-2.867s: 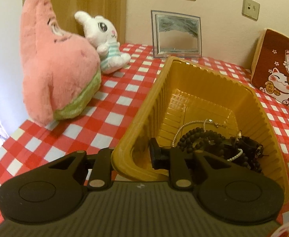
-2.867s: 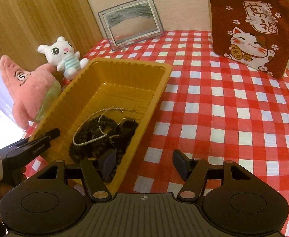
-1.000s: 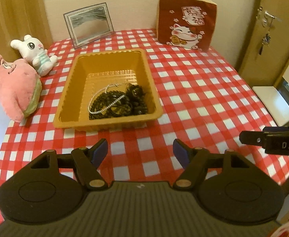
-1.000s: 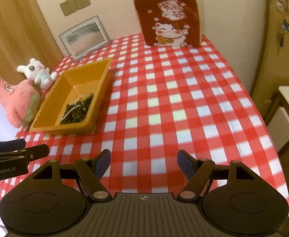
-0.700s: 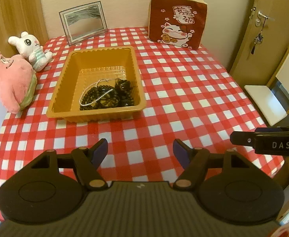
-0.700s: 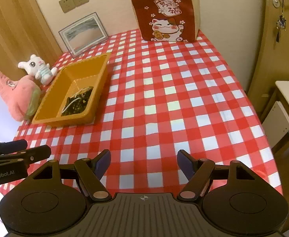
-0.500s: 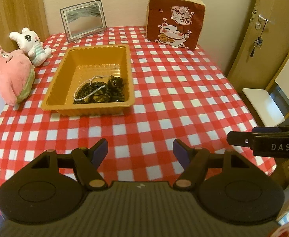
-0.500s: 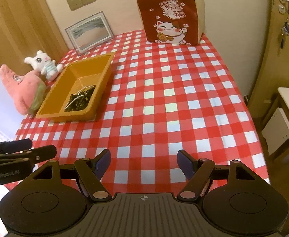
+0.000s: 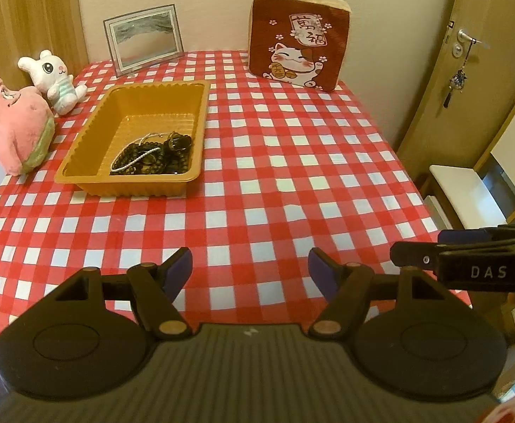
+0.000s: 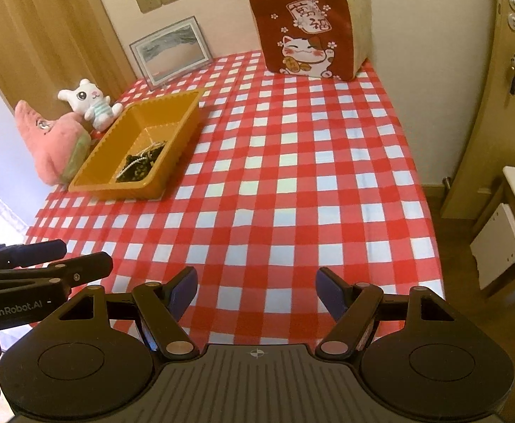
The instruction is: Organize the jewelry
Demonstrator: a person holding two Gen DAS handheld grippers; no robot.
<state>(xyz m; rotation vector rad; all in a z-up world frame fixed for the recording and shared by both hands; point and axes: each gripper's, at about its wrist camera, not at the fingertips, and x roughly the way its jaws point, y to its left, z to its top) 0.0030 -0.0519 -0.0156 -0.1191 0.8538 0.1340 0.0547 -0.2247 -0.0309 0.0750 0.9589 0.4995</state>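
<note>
Both hand-held grippers have drawn well back from the tray since the earlier frames, so that the whole desk (image 9: 292,183) with its red-and-white checked cloth now shows.

At the far left a pink plush (image 9: 8,116) lies by the desk's edge with a white bunny toy (image 9: 54,81) just behind it. Next to them sits the orange tray (image 9: 91,141), and the jewelry (image 9: 151,157), dark bead strands with a pale chain across them, lies heaped in the tray's near right corner. A framed picture (image 9: 144,37) leans on the wall behind the tray. Further right a lucky-cat cushion (image 9: 298,38) stands at the desk's back edge.

Nearest the camera, the left hand-held gripper (image 9: 250,268) hangs above the desk's near edge, its jaws spread wide with nothing between them. The right hand-held gripper (image 10: 257,287) is likewise spread and empty, well apart from the tray.
</note>
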